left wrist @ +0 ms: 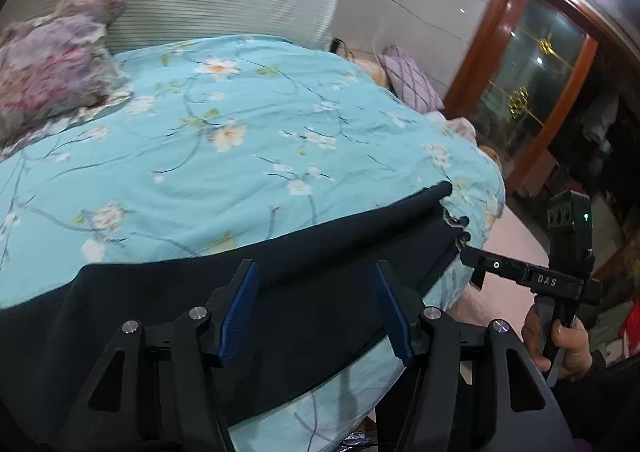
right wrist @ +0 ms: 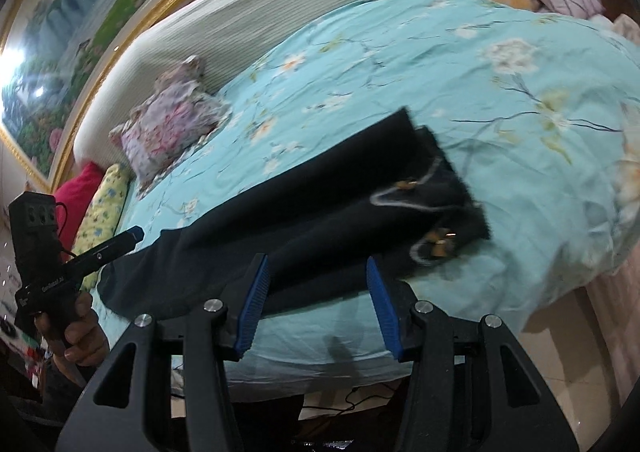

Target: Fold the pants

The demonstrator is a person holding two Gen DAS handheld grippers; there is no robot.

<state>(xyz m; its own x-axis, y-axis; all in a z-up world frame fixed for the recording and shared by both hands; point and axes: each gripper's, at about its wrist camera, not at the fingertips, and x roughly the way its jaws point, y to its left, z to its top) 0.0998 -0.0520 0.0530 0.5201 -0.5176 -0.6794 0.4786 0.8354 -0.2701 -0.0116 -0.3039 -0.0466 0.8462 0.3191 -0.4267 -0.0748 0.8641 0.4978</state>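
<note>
Hovering at the bed's near edge, my left gripper [left wrist: 316, 308] has its jaws spread and pinching nothing, above the dark pants [left wrist: 248, 288] laid in a long strip on the floral sheet [left wrist: 224, 124]. My right gripper [right wrist: 316, 306] is likewise spread and empty near the waistband. I judge another fold comes next: both must pinch an edge.

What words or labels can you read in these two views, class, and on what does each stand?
"DAS": white letters on the side of the right gripper, seen from the left wrist.
White print on the side of the left gripper, seen from the right wrist: too blurred to read.
Nothing else carries readable text.
</note>
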